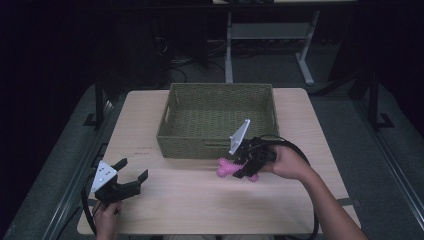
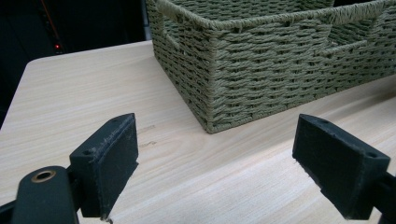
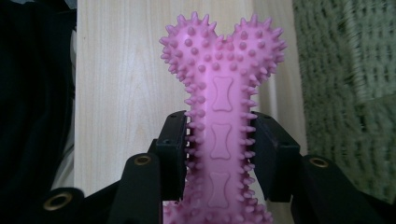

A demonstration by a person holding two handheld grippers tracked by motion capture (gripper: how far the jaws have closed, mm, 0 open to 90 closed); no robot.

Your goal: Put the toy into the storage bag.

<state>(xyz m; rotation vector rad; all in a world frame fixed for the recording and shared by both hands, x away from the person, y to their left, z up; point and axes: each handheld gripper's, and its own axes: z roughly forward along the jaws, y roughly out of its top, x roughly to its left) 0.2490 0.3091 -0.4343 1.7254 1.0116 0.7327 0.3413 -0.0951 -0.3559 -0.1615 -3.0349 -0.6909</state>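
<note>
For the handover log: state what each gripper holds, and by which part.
The right gripper clamps the pink spiky rubber bone toy across its shaft, between the knobbed ends. The left gripper stands open, holding nothing.

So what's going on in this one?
A person at a wooden table works with a hand-held gripper in each hand. The right hand-held gripper is shut on the shaft of a pink spiky bone-shaped toy, holding it just in front of a green woven basket at the back of the table. The left hand-held gripper is open, with nothing between its jaws, near the table's front left corner.
</note>
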